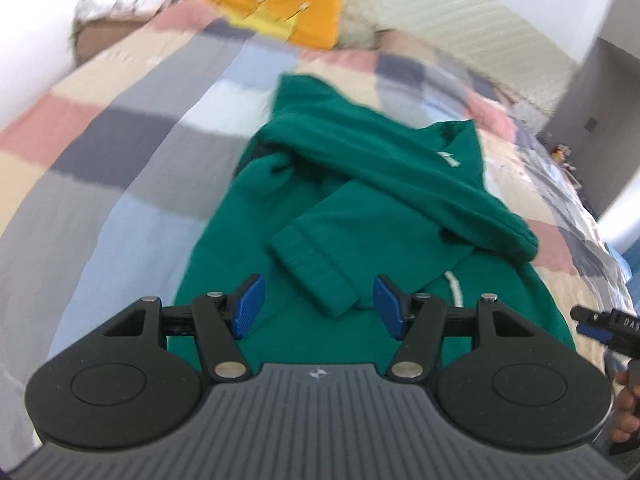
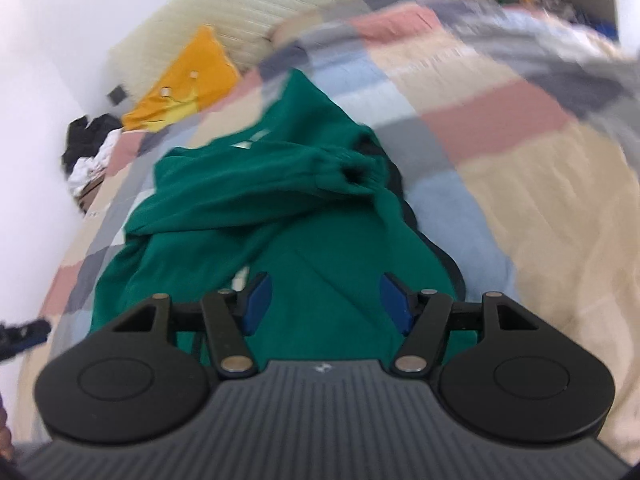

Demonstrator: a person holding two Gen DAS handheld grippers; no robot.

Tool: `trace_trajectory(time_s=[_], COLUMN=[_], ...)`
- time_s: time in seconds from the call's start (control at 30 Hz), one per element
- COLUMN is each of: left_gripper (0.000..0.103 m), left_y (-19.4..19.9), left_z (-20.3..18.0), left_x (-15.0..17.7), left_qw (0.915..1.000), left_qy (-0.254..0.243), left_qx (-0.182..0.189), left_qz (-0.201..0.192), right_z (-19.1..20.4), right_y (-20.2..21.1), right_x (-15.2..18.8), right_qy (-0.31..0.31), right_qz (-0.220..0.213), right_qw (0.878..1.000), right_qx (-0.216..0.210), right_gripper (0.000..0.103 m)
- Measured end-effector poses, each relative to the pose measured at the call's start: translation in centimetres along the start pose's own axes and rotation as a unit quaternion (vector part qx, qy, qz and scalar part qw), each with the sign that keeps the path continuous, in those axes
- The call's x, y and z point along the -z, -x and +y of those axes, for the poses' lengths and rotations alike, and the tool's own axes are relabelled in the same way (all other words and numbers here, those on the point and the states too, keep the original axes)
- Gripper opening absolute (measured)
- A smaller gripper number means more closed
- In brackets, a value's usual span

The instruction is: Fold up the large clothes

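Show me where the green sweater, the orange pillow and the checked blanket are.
Green sweater [image 1: 360, 216]: left wrist view, on the folded-in sleeve.
Orange pillow [image 1: 312, 12]: left wrist view, on its orange face, right of the yellow crown.
Checked blanket [image 2: 532, 184]: right wrist view, on a beige square right of the sweater.

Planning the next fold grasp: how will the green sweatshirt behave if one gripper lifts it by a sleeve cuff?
Likely floppy: the green sweatshirt lies in soft creases on the patchwork bedspread, so the rest should hang and trail. Probably fairly heavy for cloth, since the folded sleeves look thick. The ribbed cuff seems bulky, so it should give the pads some bite rather than slip.
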State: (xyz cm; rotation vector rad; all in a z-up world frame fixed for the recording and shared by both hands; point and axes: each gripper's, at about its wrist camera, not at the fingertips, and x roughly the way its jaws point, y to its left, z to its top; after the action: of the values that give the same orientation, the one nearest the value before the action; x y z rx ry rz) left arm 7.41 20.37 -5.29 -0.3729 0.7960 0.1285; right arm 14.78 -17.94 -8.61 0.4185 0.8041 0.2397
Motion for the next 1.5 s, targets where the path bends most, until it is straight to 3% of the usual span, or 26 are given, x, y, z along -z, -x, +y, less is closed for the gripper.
trace_trajectory(time_s=[0.13, 0.2, 0.33, 0.4, 0.63, 0.77, 1.07, 1.2, 1.3, 1.4, 1.5], left_gripper=[0.066, 0.066, 0.066, 0.066, 0.069, 0.069, 0.069, 0.069, 0.069, 0.069, 0.069], left_y=[-1.0, -1.6, -3.0, -3.7, -5.6, -6.4, -7.1, -6.9, -6.9, -6.7, -6.4], left_z=[2.1, 3.0, 4.2, 4.7, 5.5, 5.7, 6.3, 6.3, 6.4, 6.5, 6.9], left_x=[-0.4, -0.3, 0.2, 0.4, 0.6, 0.5, 0.7, 0.7, 0.8, 0.8, 0.7], left_qw=[0.9986, 0.9972, 0.9937, 0.9914, 0.9827, 0.9796, 0.9764, 0.977, 0.977, 0.9778, 0.9777], left_qy=[0.03, 0.046, 0.072, 0.086, 0.127, 0.133, 0.148, 0.148, 0.15, 0.154, 0.158], left_qx=[-0.016, -0.022, -0.03, -0.035, -0.046, -0.058, -0.068, -0.07, -0.071, -0.081, -0.087], left_qz=[0.041, 0.055, 0.081, 0.093, 0.126, 0.139, 0.142, 0.137, 0.133, 0.116, 0.108], right_z=[-1.1, -1.4, -1.6, -1.9, -2.7, -3.6, -4.6, -6.0, -7.6, -8.8, -8.4], right_y=[-1.6, -2.1, -2.8, -3.4, -5.1, -5.4, -2.8, -2.5, -3.5, -5.3, -5.7], right_x=[-0.2, -0.2, -0.2, -0.1, 0.0, -0.2, -0.8, -1.2, -1.0, -0.1, 0.1], right_qy=[-0.024, -0.032, -0.037, -0.044, -0.058, -0.079, -0.105, -0.145, -0.189, -0.238, -0.234], right_qz=[0.024, 0.031, 0.036, 0.041, 0.061, 0.049, -0.011, -0.03, -0.001, 0.059, 0.075], right_qw=[0.999, 0.999, 0.999, 0.998, 0.995, 0.994, 0.993, 0.984, 0.978, 0.969, 0.969], right_qx=[0.014, 0.009, 0.017, 0.026, 0.053, 0.062, 0.06, 0.099, 0.085, 0.038, 0.022], right_gripper=[0.066, 0.074, 0.075, 0.087, 0.086, 0.086, 0.086, 0.086, 0.086, 0.086, 0.088])
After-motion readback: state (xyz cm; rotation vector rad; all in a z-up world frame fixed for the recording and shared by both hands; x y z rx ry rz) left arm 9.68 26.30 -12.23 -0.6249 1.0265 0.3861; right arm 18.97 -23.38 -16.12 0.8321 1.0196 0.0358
